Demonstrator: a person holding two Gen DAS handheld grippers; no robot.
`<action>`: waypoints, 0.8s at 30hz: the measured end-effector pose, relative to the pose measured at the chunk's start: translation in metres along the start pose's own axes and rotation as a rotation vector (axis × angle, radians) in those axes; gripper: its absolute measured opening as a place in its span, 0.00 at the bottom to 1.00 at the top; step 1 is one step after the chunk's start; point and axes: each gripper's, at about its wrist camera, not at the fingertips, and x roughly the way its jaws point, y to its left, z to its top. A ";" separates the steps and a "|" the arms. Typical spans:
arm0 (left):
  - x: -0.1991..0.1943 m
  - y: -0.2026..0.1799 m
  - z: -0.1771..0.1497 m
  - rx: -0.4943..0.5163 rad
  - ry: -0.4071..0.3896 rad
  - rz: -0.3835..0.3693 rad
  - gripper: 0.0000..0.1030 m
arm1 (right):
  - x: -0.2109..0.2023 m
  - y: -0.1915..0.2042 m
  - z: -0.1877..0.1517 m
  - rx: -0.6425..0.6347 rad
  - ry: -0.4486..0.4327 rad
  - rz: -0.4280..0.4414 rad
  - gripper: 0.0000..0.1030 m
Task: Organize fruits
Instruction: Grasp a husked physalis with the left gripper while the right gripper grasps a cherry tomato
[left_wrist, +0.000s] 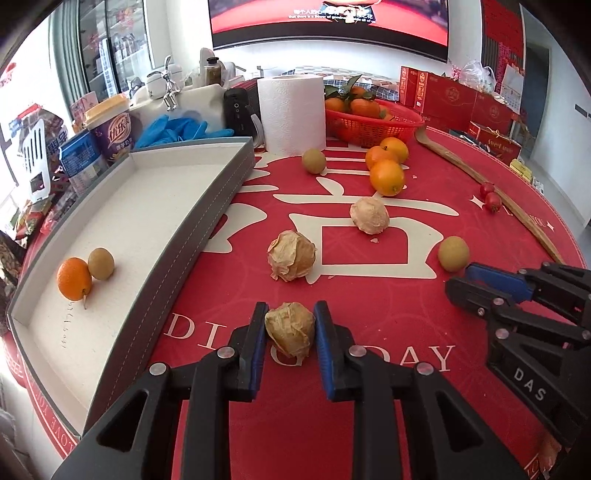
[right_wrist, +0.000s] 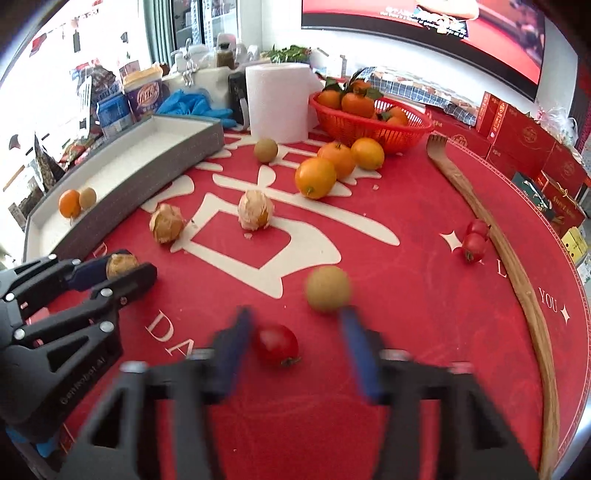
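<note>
Physalis (left_wrist: 290, 332) in papery husk, pinched tight by left claw (left_wrist: 290, 314) at 6 o'clock. Right claw (right_wrist: 295, 317) blurry, spread wide around cherry tomato (right_wrist: 276, 343) on red surface (right_wrist: 406, 295).

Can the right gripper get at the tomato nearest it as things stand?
Probably yes. The tomato lies on the red cloth between the open fingers of the right hand-held gripper, close to one finger, with nothing over it. The brown fruit sits just beyond the other fingertip.
</note>
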 end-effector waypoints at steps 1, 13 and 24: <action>0.000 0.000 0.001 -0.002 0.001 -0.002 0.26 | -0.001 -0.005 -0.001 0.024 -0.010 0.035 0.20; -0.013 -0.006 0.057 0.001 -0.150 -0.056 0.26 | -0.039 -0.068 0.001 0.286 -0.262 0.043 0.20; 0.011 0.010 0.046 -0.035 -0.103 -0.033 0.26 | -0.021 -0.100 -0.006 0.452 -0.205 0.052 0.21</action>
